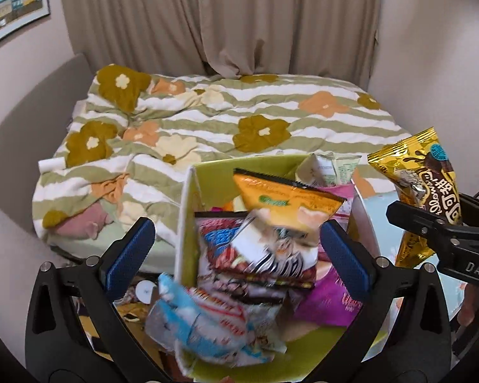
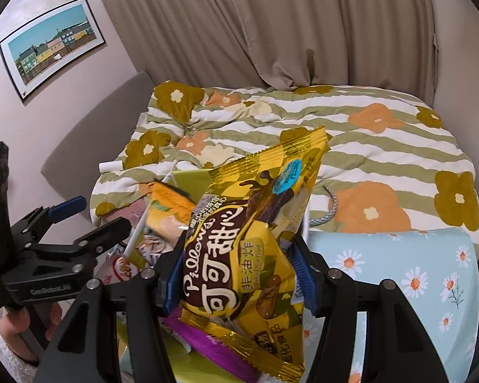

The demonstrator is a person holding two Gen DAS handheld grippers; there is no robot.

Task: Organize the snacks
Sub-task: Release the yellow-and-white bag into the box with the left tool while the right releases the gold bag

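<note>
A green box (image 1: 214, 175) brims with snack packets: an orange one (image 1: 287, 198) at the back, a purple one (image 1: 332, 300) at the right, a blue-and-white one (image 1: 188, 319) hanging over the near left wall. My left gripper (image 1: 238, 228) stands wide open above the box. A blurred red, white and blue packet (image 1: 255, 255) lies loose between its blue pads, touching neither. My right gripper (image 2: 236, 245) is shut on a yellow cocoa snack bag (image 2: 239, 239), held upright just right of the box. The same bag (image 1: 424, 178) shows in the left wrist view.
Behind the box lies a bed with a flowered, striped duvet (image 1: 239, 118), with beige curtains behind it. A light blue daisy-print cloth (image 2: 399, 271) covers the surface to the right. A grey cord (image 2: 329, 210) lies on the duvet. A person's hand (image 2: 16, 325) holds the left gripper.
</note>
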